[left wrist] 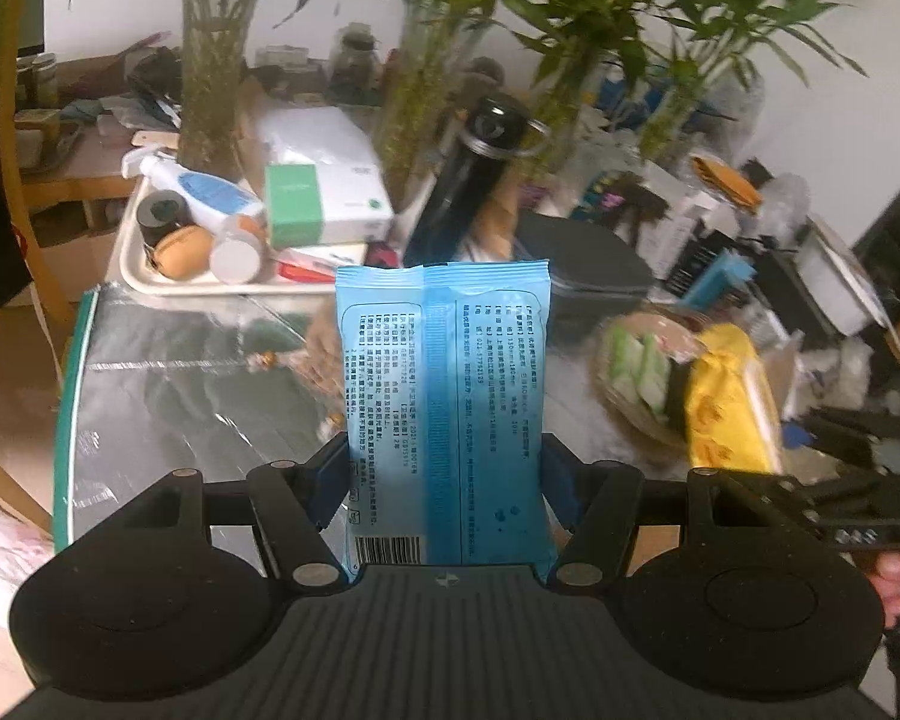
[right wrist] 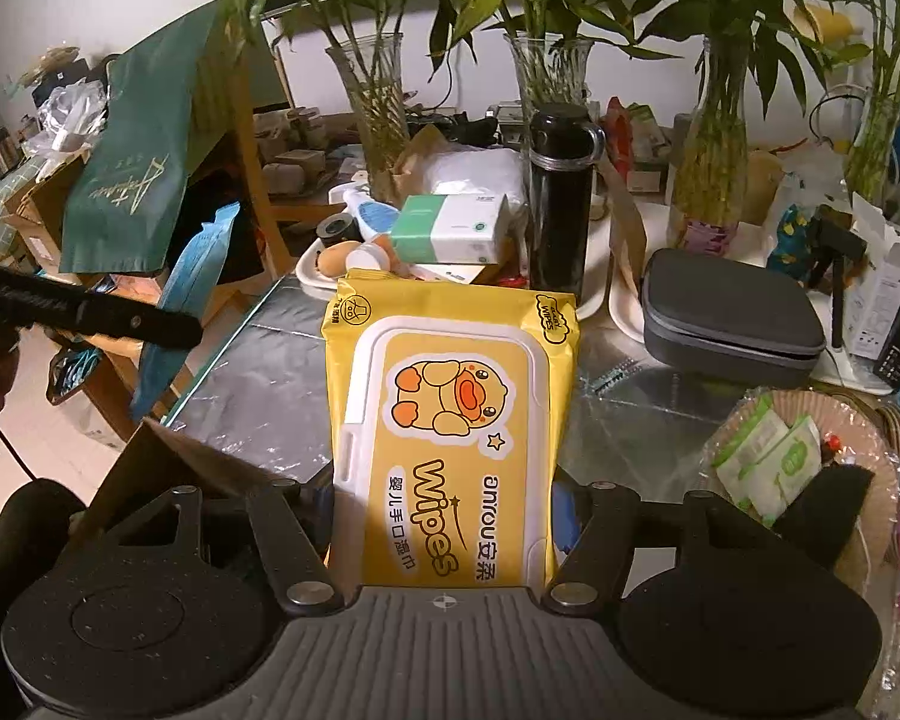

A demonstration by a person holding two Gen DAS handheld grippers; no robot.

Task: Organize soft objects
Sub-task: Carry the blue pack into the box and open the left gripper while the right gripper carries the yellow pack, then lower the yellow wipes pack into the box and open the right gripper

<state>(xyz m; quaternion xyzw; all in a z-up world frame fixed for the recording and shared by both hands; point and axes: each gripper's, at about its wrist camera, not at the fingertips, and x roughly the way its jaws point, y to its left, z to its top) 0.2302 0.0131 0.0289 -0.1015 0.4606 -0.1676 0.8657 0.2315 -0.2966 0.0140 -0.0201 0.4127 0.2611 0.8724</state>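
My left gripper (left wrist: 447, 480) is shut on a blue wipes pack (left wrist: 444, 396), held upright above the glass table, printed back side facing the camera. My right gripper (right wrist: 444, 498) is shut on a yellow wipes pack (right wrist: 450, 438) with a duck picture and a white lid, also held above the table. In the left wrist view the yellow pack (left wrist: 729, 402) shows at the right, over a round wicker basket (left wrist: 630, 414). In the right wrist view the blue pack (right wrist: 192, 294) shows edge-on at the left. The basket (right wrist: 864, 438) holds small green-and-white packets (right wrist: 768, 462).
A white tray (left wrist: 132, 258) with a spray bottle, a green-and-white box (left wrist: 324, 204) and small jars stands at the back. A black flask (right wrist: 561, 204), a grey zip case (right wrist: 726, 318), glass vases with bamboo (right wrist: 378, 114) and clutter line the far side. The glass table (left wrist: 180, 372) has its edge at left.
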